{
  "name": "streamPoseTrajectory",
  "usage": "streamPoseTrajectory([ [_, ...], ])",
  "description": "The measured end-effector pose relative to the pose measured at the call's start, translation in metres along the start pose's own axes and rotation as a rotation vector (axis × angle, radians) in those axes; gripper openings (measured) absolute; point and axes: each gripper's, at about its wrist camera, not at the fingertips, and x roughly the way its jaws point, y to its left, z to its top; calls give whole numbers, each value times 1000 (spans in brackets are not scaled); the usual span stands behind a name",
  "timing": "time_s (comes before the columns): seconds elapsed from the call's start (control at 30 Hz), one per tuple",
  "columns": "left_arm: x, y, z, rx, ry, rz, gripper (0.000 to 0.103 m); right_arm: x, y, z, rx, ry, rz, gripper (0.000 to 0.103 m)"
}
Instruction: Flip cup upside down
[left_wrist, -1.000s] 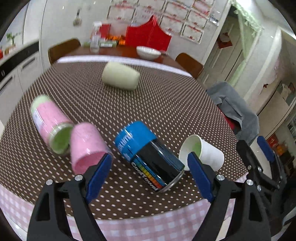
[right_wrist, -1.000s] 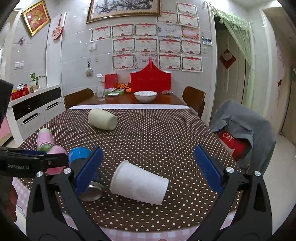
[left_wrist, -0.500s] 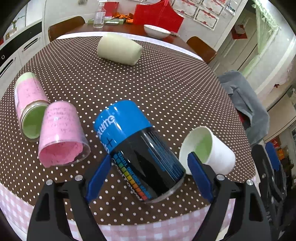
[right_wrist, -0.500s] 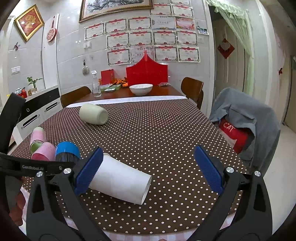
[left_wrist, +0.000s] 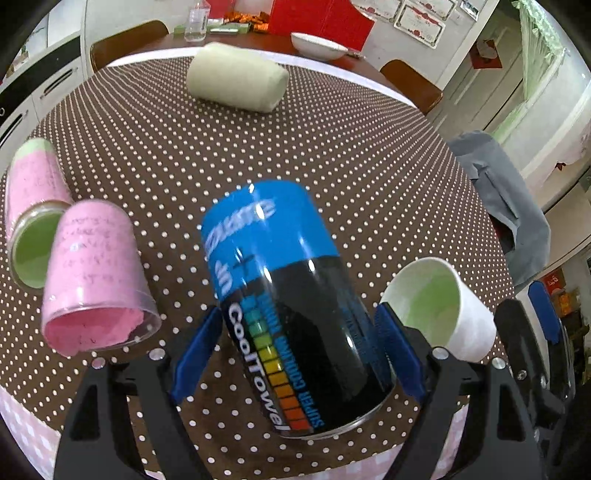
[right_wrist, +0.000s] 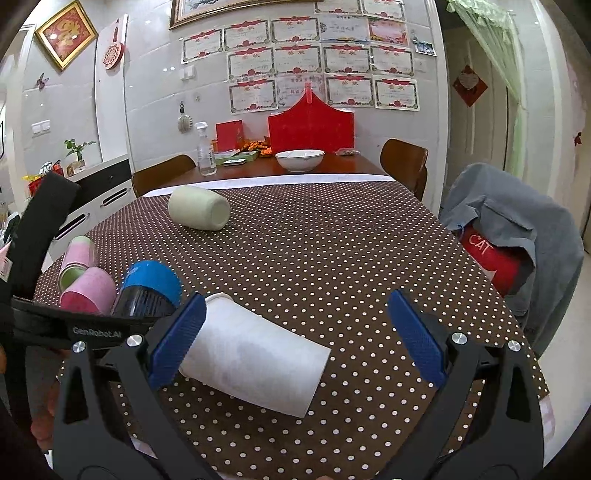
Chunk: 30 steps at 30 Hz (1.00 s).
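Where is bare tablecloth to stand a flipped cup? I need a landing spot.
Bare cloth lies between the cream cup and the white cup, reaching the right edge. Crowded: near-left corner, with pink cups and blue-black can.

A blue-and-black cylindrical cup (left_wrist: 288, 310) printed "CoolTowel" lies on its side on a brown tablecloth with white dots (left_wrist: 332, 155), at the centre of the view. The left gripper (left_wrist: 297, 347) straddles it, its blue pads (left_wrist: 195, 347) spread wide on either side. At nine o'clock lies a clear cup lined in pink (left_wrist: 94, 273); at three o'clock, a white paper cup with a green inside (left_wrist: 439, 302); at twelve, a pale cream cylinder (left_wrist: 236, 81).
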Motion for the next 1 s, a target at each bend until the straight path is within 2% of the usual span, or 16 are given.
streamPoseTrajectory([
  [0.1, 2, 1, -3, 5, 2, -25, 74, 2, 2, 0, -2, 6, -1, 97],
  [0.4, -14, 6, -20, 68, -18, -60, 71, -3, 14, 1, -19, 6, 5, 97],
  [0.7, -42, 34, -53, 37, -65, -68, 70, -19, 38, -7, -27, 13, 38, 97],
  [1.0, -58, 57, -70, 2, -82, -102, 70, -36, 61, -14, -44, 12, 47, 97],
])
